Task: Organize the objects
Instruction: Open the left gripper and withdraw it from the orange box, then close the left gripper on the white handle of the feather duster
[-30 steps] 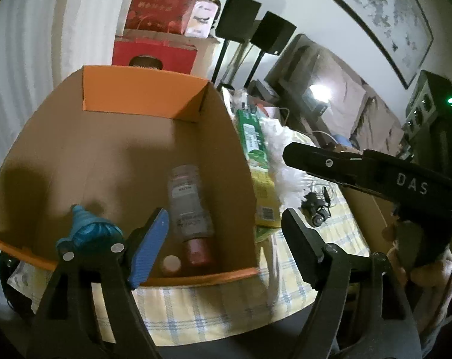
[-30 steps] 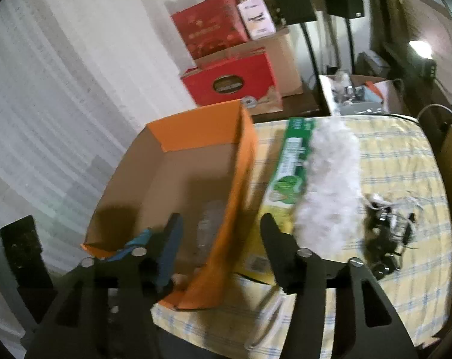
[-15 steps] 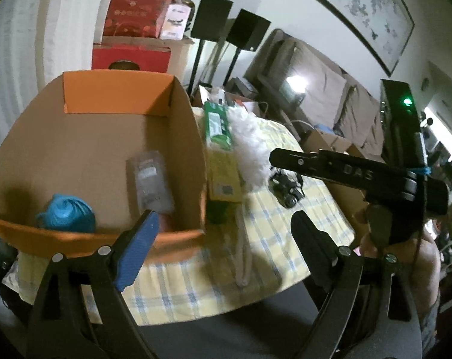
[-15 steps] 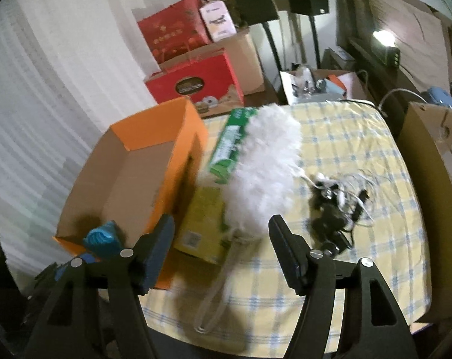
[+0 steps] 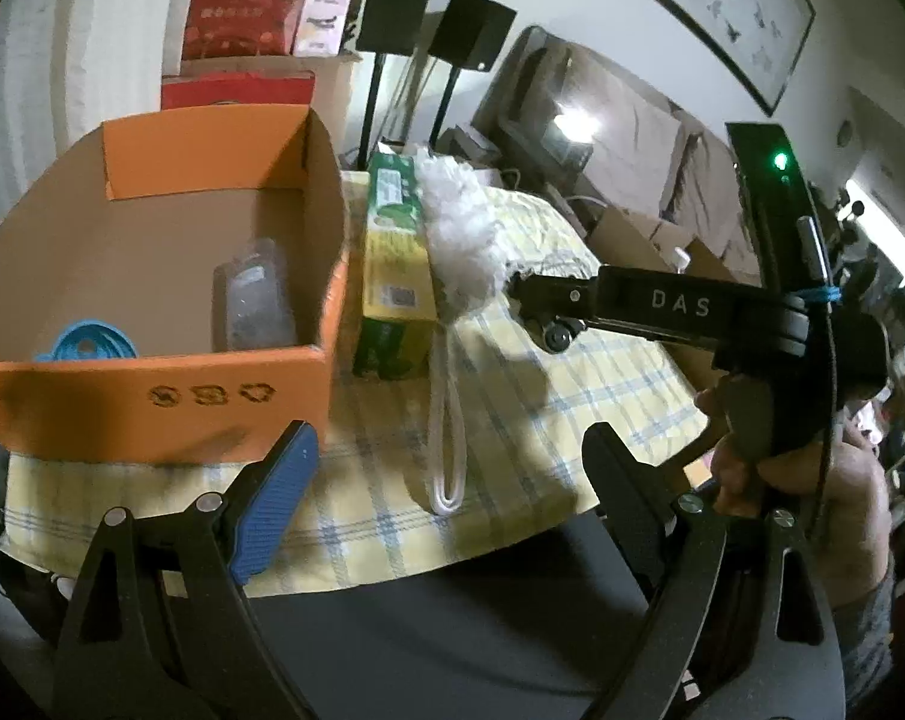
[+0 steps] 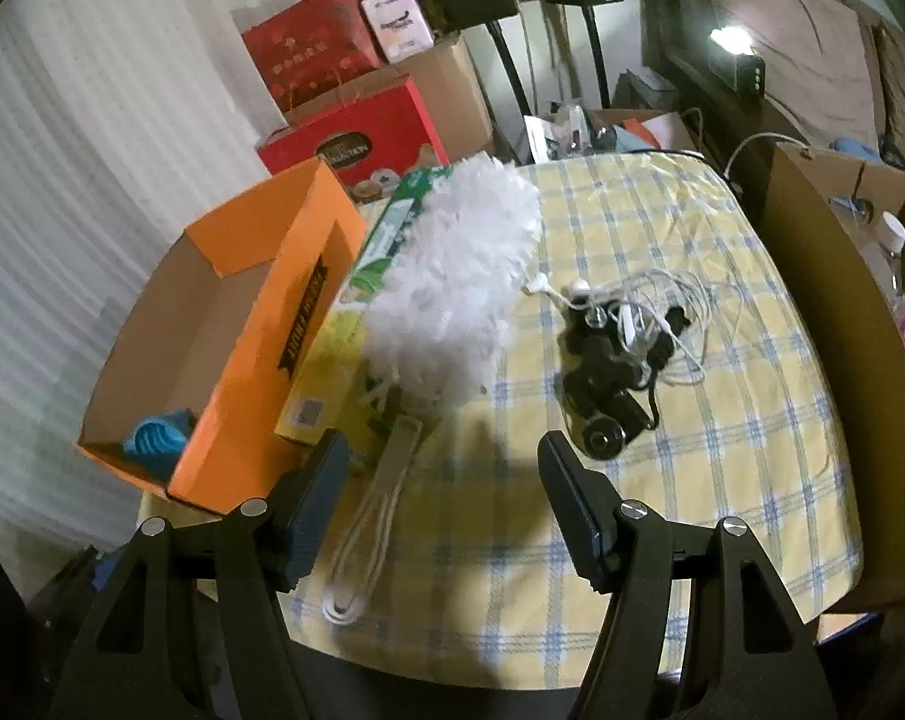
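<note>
An open orange cardboard box (image 5: 152,396) (image 6: 260,360) stands on the left of the checked yellow tablecloth (image 6: 692,450). Inside lie a blue ribbed item (image 5: 86,348) (image 6: 155,435) and a clear bottle (image 5: 251,300). Against its right wall lies a green and yellow carton (image 5: 395,276) (image 6: 386,234), with a white fluffy duster (image 5: 461,234) (image 6: 452,294) partly on top; its looped handle (image 6: 362,540) points at me. My left gripper (image 5: 449,441) hovers open and empty over the near table edge. My right gripper (image 6: 441,447) (image 5: 548,300) is open and empty too, above the duster handle.
A black tangle of small gear and white earphone cable (image 6: 608,372) lies right of the duster. A tall brown cardboard box (image 6: 842,360) stands by the table's right side. Red gift boxes (image 6: 356,138) and speaker stands (image 5: 392,60) are behind the table.
Both grippers have drawn back from over the orange box toward the near table edge. The left jaws stand wider. The right view has swung from the box to the duster.
</note>
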### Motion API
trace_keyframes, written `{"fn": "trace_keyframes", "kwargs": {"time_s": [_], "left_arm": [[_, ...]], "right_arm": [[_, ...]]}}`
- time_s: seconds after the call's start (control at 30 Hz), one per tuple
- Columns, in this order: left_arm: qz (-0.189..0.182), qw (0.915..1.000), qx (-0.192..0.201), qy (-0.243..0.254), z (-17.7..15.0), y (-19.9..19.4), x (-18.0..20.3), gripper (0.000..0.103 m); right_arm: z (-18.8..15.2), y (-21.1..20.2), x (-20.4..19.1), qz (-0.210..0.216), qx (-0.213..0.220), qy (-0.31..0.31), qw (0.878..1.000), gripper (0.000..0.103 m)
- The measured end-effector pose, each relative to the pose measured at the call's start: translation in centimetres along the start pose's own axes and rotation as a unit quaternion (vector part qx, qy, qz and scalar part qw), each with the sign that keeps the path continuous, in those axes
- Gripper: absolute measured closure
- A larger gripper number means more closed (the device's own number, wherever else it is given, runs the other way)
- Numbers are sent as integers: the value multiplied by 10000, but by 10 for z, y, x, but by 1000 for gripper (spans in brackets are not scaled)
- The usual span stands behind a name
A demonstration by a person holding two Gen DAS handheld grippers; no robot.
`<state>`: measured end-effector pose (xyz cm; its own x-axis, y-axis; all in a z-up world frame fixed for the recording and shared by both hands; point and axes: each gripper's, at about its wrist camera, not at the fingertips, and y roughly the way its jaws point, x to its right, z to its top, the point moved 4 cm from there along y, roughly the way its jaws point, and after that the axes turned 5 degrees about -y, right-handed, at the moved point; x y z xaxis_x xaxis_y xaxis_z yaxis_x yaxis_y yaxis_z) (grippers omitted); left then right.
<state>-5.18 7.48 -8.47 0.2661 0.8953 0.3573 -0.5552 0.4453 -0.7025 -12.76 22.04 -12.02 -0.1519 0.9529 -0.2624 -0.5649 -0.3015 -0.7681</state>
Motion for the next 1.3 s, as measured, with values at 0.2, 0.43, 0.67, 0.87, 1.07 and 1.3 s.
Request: {"fn": "trace_keyframes", "kwargs": {"time_s": [0.2,0.43,0.67,0.87,1.07,1.3], "left_arm": [[-48,9999,-130,76,-6,11,11,15],[-197,9994,-270,42,-4,25,22,15],[-90,9994,-343,31,-1,46,23,16],[-158,9989,-438,106,0,59,29,16],[-70,9988,-448,167,4,72,31,17],[179,9978,-624,157,0,92,21,29]], "right_arm": [[-8,-7,14,-89,17,26,10000,35],[-15,-18,39,-235,61,165,9996,35],[-18,-25,61,-315,121,349,9988,35],[-21,-26,76,-459,135,385,9981,35],[-19,-23,92,-499,156,565,9970,36],[-17,-21,100,-389,150,697,9967,36]]}}
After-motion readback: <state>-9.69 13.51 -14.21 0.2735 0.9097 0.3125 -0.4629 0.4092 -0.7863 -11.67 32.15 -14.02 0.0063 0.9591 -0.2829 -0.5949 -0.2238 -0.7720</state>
